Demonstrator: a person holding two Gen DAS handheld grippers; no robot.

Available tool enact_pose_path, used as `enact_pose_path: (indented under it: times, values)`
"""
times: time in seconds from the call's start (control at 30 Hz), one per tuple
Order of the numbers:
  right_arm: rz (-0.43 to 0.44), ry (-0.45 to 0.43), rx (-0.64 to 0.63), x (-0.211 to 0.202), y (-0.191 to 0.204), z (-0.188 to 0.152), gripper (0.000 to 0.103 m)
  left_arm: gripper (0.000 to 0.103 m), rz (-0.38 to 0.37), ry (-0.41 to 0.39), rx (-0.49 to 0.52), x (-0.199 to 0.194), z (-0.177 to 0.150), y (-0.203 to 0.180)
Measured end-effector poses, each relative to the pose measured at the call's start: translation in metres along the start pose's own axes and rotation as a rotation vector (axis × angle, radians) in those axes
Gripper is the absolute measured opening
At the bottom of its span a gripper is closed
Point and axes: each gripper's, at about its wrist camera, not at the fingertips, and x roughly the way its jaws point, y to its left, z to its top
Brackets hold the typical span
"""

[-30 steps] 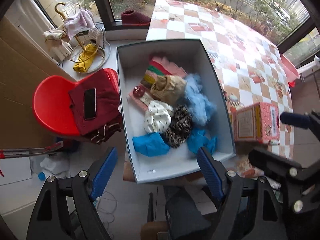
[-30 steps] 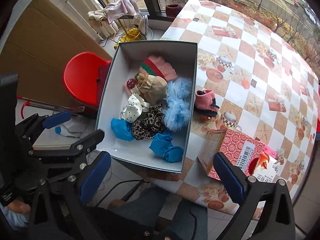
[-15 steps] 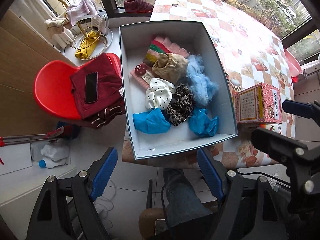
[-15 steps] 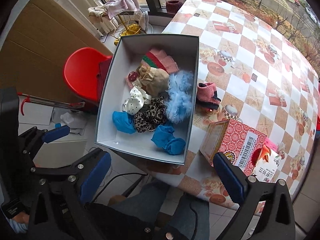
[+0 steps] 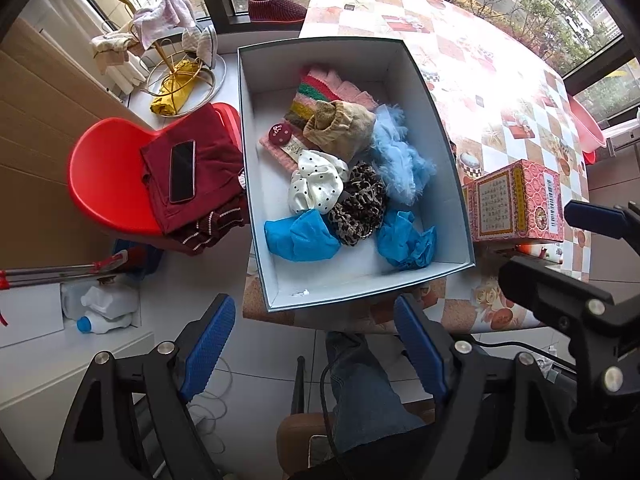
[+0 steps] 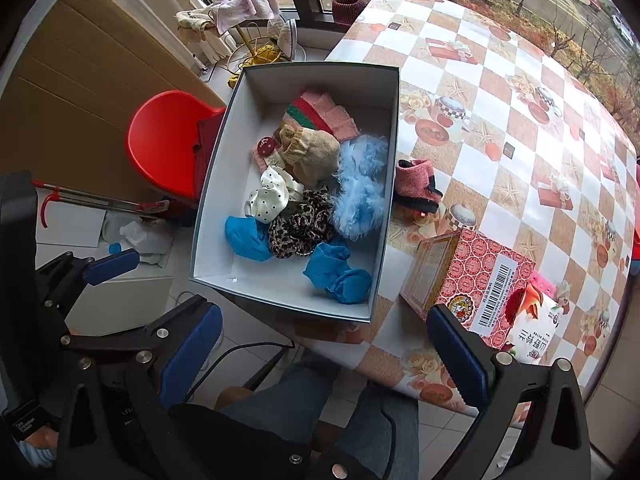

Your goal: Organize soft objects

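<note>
Both views have drawn back from the box (image 5: 448, 128); left gripper (image 5: 316, 342) and right gripper (image 6: 320, 354) hang spread, empty. Slipper (image 6: 416, 184) beside it is light, squashy: pinch its cuff.

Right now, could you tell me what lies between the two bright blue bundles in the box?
The leopard-print scrunchie lies between the two blue bundles, clearest in the left wrist view.

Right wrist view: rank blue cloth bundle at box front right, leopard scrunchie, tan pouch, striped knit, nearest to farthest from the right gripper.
From the right gripper:
1. Blue cloth bundle, box front right corner.
2. Leopard scrunchie, box middle.
3. Tan pouch, further back, centre.
4. Striped knit, toward the box's back wall.
</note>
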Motion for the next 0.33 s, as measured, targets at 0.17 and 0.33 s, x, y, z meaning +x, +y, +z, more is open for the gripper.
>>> enact_pose_path:
  times: [0.17,0.33]
  values:
    - [0.001,0.003,0.002,0.0,0.0,-0.001,0.103,0.084,-0.018,0.005,-0.025,0.001,-0.001,0.005]
    - [0.004,0.003,0.011,0.001,0.0,-0.002,0.103,0.084,-0.045,-0.047,-0.052,-0.004,-0.003,0.011]
